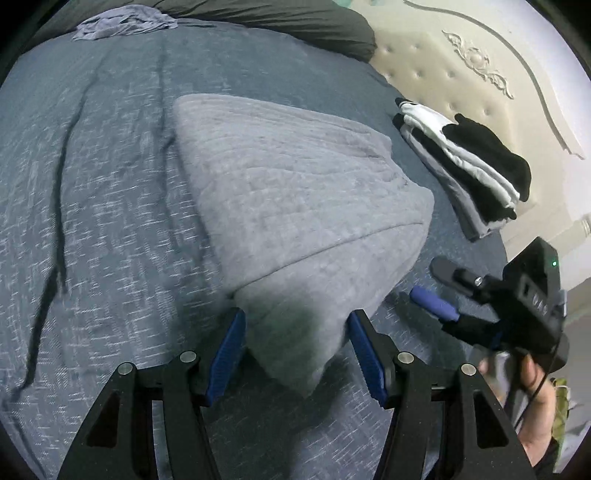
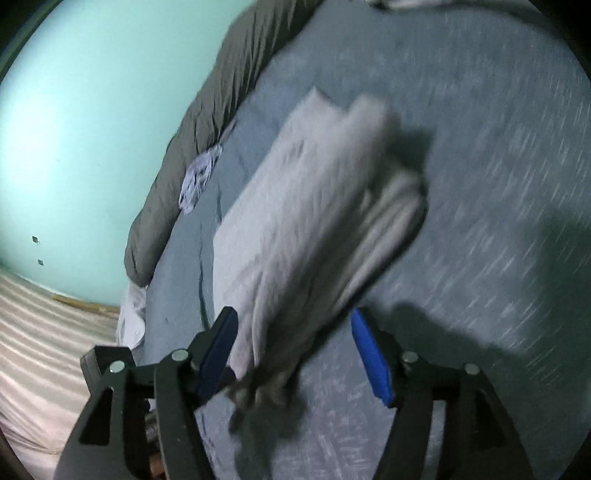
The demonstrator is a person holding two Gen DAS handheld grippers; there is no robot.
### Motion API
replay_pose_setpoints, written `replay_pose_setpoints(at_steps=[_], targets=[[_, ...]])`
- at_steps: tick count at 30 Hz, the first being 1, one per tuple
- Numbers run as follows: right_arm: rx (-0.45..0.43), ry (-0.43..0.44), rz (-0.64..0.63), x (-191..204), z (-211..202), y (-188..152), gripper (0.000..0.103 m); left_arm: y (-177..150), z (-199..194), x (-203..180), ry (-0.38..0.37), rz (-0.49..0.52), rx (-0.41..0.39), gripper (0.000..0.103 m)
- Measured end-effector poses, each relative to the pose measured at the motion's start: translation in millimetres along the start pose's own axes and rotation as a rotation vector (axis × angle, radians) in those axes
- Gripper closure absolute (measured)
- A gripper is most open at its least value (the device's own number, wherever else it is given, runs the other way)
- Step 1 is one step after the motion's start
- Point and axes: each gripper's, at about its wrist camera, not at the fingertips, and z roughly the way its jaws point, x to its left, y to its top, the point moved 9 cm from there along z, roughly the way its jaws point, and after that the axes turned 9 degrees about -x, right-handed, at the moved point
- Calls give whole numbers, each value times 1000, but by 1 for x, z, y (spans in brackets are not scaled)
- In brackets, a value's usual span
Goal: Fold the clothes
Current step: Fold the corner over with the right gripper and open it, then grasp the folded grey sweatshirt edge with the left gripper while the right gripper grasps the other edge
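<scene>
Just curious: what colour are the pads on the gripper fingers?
Blue ribbed pads on black fingers; clearest in the left wrist view.

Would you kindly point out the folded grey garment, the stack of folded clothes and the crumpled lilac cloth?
Folded grey garment (image 1: 291,192): left wrist view, middle of its top face.
Stack of folded clothes (image 1: 469,166): left wrist view, a white layer mid-stack.
Crumpled lilac cloth (image 1: 122,24): left wrist view, centre of the bunch.

A bed (image 1: 110,184) is covered by a blue-grey speckled sheet. A folded grey garment (image 1: 295,192) is laid on its middle. A stack of folded black, white and grey clothes (image 1: 476,173) is set near the headboard side. A crumpled lilac cloth (image 1: 125,24) and a dark olive duvet (image 1: 295,22) are seen along the far edge.
</scene>
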Motion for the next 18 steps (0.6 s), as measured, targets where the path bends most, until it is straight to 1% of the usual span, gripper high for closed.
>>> replay_pose_setpoints(at_steps=[1, 3, 4, 6, 7, 10, 11, 15, 18], targets=[[6, -17, -20, 1, 4, -6, 31, 1, -2, 4, 1, -9, -6, 41], [16, 1, -33, 7, 12, -14, 28, 3, -6, 12, 3, -28, -17, 40], [27, 16, -27, 10, 16, -18, 24, 4, -8, 16, 4, -37, -23, 40], [51, 47, -12, 15, 24, -25, 22, 5, -12, 25, 6, -56, -34, 40], [58, 59, -13, 17, 27, -27, 21, 14, -13, 34, 14, -72, -49, 39], [43, 73, -33, 24, 31, -26, 17, 34, -9, 52, 33, -110, -79, 31], [44, 80, -30, 25, 33, -26, 17, 41, -6, 57, 43, -122, -83, 29], [64, 91, -4, 27, 42, -27, 17, 67, 14, 70, 27, -167, -76, 29], [68, 97, 9, 27, 47, -23, 17, 84, 35, 69, 17, -160, -59, 29]])
